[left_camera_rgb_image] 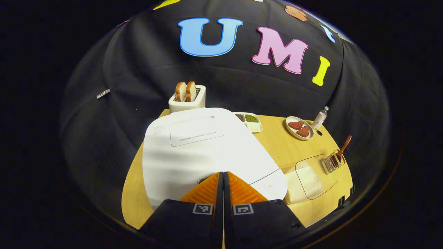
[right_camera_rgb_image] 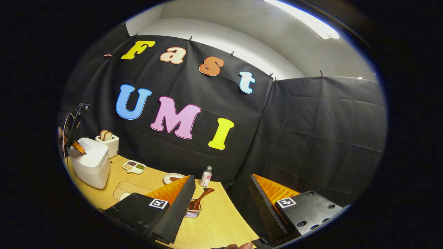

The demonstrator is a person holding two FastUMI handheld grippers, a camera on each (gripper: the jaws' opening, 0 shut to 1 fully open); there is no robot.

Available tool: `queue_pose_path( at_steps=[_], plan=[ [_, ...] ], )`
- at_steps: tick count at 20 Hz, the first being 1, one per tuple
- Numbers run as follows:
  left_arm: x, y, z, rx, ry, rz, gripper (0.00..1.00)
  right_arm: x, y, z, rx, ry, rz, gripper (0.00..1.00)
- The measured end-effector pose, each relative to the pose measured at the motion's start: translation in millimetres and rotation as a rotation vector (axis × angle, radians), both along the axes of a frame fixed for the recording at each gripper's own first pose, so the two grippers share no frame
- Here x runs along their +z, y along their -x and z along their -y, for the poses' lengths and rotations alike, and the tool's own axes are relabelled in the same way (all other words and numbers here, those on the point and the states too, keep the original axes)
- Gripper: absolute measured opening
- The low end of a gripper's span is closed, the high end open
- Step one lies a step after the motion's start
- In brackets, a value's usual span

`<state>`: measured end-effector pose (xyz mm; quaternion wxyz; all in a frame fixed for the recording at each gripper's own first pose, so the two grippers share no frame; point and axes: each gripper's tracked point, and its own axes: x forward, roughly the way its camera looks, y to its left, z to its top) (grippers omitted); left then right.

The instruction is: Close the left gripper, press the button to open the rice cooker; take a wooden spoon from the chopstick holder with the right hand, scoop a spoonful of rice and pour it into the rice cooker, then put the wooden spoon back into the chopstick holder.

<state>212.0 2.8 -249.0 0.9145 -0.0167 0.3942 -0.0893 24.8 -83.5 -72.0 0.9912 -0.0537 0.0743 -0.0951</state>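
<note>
In the left gripper view, the left tool [left_camera_rgb_image: 223,176] was seen with its two fingers pressed together and nothing between them, its tips held over the front edge of the white rice cooker [left_camera_rgb_image: 204,152], close to the control panel. The cooker's lid was down. Whether the tips touched the cooker could not be told. To the right of the cooker on the wooden desk [left_camera_rgb_image: 277,145], a clear container of rice [left_camera_rgb_image: 308,181] was seen, and just beyond it the wire chopstick holder [left_camera_rgb_image: 333,162] with the wooden spoon [left_camera_rgb_image: 343,147] standing tilted in it, well apart from the left tool. A toaster [left_camera_rgb_image: 187,98] with two bread slices was placed behind the cooker, with a divided dish of beans [left_camera_rgb_image: 250,121], a plate [left_camera_rgb_image: 299,128] and a small bottle [left_camera_rgb_image: 320,118] farther back.

In the right gripper view, the right tool [right_camera_rgb_image: 221,193] was held spread wide and empty above the desk's near edge. The holder and the spoon were seen near its left finger [right_camera_rgb_image: 180,204], untouched, with the spoon's handle leaning into the gap between the fingers.
</note>
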Motion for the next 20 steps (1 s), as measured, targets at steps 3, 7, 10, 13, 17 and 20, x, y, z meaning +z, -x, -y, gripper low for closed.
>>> queue_pose_path(
  at_steps=[3,7,10,13,17,20],
  plan=[
    [3.4,-2.7,1.0,0.015,0.014,-0.017,0.08,2.3,-1.7,-2.3,0.005,0.006,0.006,0.98],
    [23.0,-9.5,1.1,0.03,0.002,0.09,0.07,6.8,-0.1,-1.3,0.003,0.006,0.02,0.97],
    [53.0,-15.4,-5.3,0.078,0.002,0.223,0.07,5.8,3.2,-1.5,0.004,0.002,0.015,0.97],
    [91.5,-21.1,-9.9,0.104,0.018,0.361,0.07,9.7,5.2,-1.7,0.007,0.008,0.02,0.98],
    [141.9,-18.6,-18.1,0.117,-0.005,0.525,0.08,17.3,9.1,-4.3,0.013,0.007,0.033,0.98],
    [162.2,-11.7,-16.6,0.09,-0.025,0.585,0.09,19.6,14.3,-8.2,0.019,0.007,0.038,0.97]
  ],
)
